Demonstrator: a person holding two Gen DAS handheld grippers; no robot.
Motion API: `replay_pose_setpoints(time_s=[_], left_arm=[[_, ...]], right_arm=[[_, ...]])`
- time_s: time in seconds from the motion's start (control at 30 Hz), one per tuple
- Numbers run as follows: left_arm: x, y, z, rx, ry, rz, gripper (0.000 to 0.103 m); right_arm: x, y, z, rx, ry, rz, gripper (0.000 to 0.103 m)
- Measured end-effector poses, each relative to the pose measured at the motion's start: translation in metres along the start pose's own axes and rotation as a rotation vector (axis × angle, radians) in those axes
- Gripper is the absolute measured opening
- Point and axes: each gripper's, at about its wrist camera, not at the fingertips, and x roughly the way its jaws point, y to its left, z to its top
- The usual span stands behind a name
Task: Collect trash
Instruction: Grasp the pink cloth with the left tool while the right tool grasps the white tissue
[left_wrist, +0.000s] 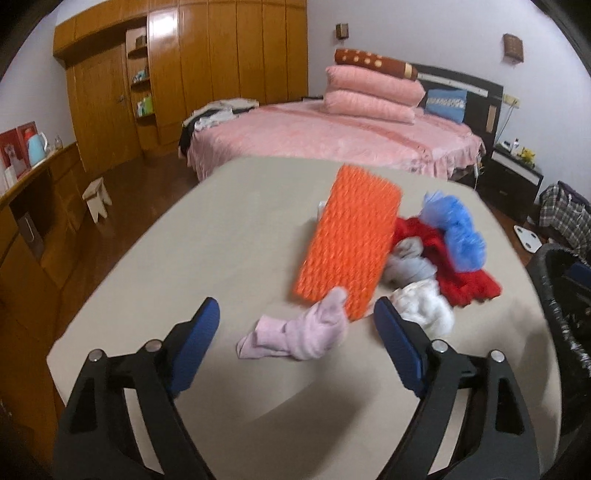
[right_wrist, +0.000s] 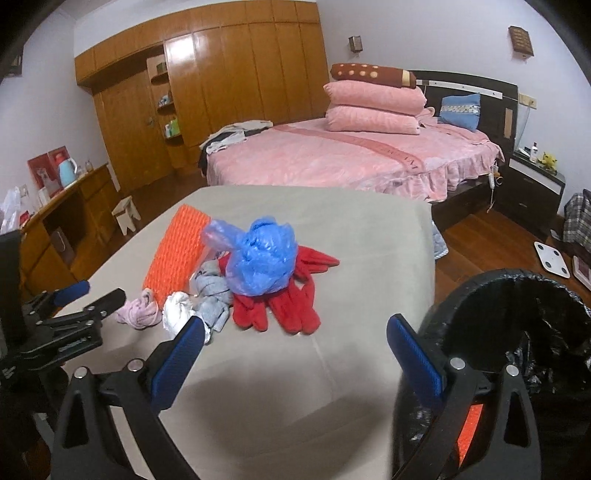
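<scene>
On the beige worktop (left_wrist: 155, 258) lies a small heap of things: an orange foam net (left_wrist: 349, 243), a crumpled blue plastic bag (right_wrist: 260, 258), red gloves (right_wrist: 291, 310), a pink sock (left_wrist: 299, 334), a grey sock (right_wrist: 212, 291) and a white one (right_wrist: 177, 310). Both tongs stand wide open and hold nothing; the left tongs (left_wrist: 297, 332) hover over the pink sock, the right tongs (right_wrist: 295, 350) over bare worktop. A black-lined trash bin (right_wrist: 476, 295) stands just beside the worktop's right edge.

free: bare grey table (right_wrist: 280, 398) in front of both grippers | in the way: heap of red gloves (right_wrist: 291, 314), blue plastic bag (right_wrist: 262, 266), orange foam net (left_wrist: 351, 243), socks | right side: black trash bin (right_wrist: 517, 332) close beside table
</scene>
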Motion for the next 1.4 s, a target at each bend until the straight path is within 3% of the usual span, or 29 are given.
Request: replay_pose_setpoints(time_s=[0.33,0.4,0.43,0.47,0.67,1.1,1.27,1.3,1.4], left_arm=[[0.035,0.006,-0.005,-0.009,0.078,-0.032,0.082],[0.042,0.006,-0.007,-0.013,0.107,-0.039,0.072],[0.045,0.006,-0.007,-0.016,0.122,-0.049,0.062],[0.047,0.007,-0.007,-0.023,0.128,-0.061,0.060],[0.032,0.011,-0.003,-0.039,0.083,-0.100,0.028],[0.009,0.020,-0.013,-0.043,0.050,-0.085,0.026],[0.007,0.028,-0.015,-0.050,0.047,-0.082,0.027],[0.010,0.030,-0.018,-0.054,0.057,-0.078,0.028],[0.016,0.035,-0.024,-0.086,0.075,-0.083,0.049]], right_arm=[[0.026,0.012,-0.004,-0.028,0.051,0.005,0.097],[0.030,0.015,-0.005,-0.031,0.057,0.009,0.097],[0.032,0.017,-0.005,-0.033,0.059,0.011,0.097],[0.034,0.018,-0.005,-0.035,0.062,0.013,0.097],[0.038,0.027,-0.004,-0.044,0.064,0.032,0.097],[0.045,0.062,-0.006,-0.098,0.075,0.106,0.096],[0.054,0.078,-0.007,-0.118,0.088,0.134,0.089],[0.057,0.081,-0.007,-0.123,0.094,0.140,0.088],[0.060,0.086,-0.009,-0.126,0.101,0.140,0.088]])
